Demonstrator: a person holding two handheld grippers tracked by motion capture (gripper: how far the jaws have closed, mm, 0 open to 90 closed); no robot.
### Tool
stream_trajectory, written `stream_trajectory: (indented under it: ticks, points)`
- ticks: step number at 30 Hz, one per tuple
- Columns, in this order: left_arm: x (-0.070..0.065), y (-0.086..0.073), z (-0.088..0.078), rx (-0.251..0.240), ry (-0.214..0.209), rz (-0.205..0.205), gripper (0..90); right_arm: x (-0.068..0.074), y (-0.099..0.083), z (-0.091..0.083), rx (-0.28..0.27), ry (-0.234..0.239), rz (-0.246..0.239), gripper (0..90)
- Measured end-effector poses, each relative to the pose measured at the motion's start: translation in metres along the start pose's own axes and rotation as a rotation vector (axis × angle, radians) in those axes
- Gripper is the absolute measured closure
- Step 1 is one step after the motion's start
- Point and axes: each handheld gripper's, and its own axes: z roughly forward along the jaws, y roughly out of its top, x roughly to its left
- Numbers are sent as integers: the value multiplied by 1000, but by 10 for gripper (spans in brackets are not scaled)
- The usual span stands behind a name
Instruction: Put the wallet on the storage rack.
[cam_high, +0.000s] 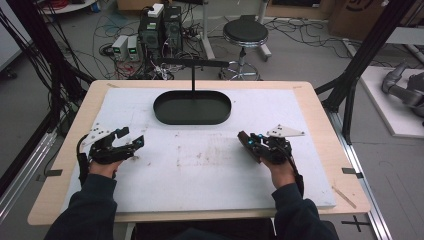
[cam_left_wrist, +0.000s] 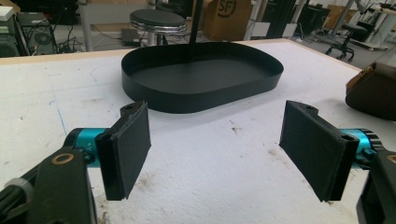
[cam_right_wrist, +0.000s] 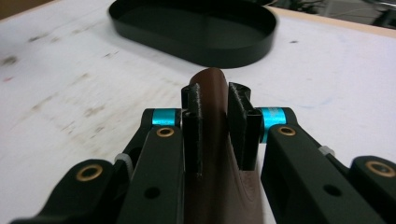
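My right gripper (cam_high: 254, 145) is shut on a brown leather-like case (cam_high: 247, 142) and holds it just above the white board, right of centre. In the right gripper view the case (cam_right_wrist: 214, 81) stands on edge between the pads (cam_right_wrist: 194, 116), its rounded end pointing toward the black oval tray (cam_right_wrist: 210, 51). My left gripper (cam_high: 132, 137) stays at the left of the board, open and holding nothing. Seen from the left gripper view, its pads (cam_left_wrist: 128, 149) stand wide apart, with the tray (cam_left_wrist: 201, 95) ahead and the brown case (cam_left_wrist: 373, 91) at the right edge.
The tray (cam_high: 192, 120) sits at the far middle of the white board (cam_high: 210, 170), with a thin black post and crossbar (cam_high: 193, 75) rising from its back. Beyond the table are a stool (cam_high: 245, 32), computers and cables on the floor. A black frame stands at the right.
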Motion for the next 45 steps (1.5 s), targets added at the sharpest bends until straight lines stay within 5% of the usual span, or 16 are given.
stream_trajectory:
  ticks: [4, 10, 16, 23, 27, 30, 36, 42, 45]
  points:
    - [0, 0, 0, 3, -2, 1, 244, -12, -1, -7, -19, -64, 23, 762]
    - [-1, 0, 1, 3, -4, 4, 244, -23, -4, -11, -33, -91, 73, 663]
    - [-1, 0, 2, 5, -6, 3, 244, -22, -3, -12, -42, -119, 69, 598]
    - [-1, 0, 2, 3, -5, 2, 244, -16, -2, -14, -76, -111, 26, 461]
    - [-2, 0, 2, 4, -9, 3, 244, -11, -3, -4, -11, -102, -25, 387]
    - [-2, 0, 2, 8, -10, 4, 244, -10, -5, 3, 47, -113, -55, 391]
    - [-1, -1, 2, 9, -8, 1, 244, -9, -7, 8, 112, -101, -79, 541]
    - [-1, -1, 2, 11, -11, 12, 244, -7, -2, 9, 126, -86, -90, 625]
    - [-1, -1, 2, 9, -14, 17, 244, -1, 6, 9, 87, -50, -129, 628]
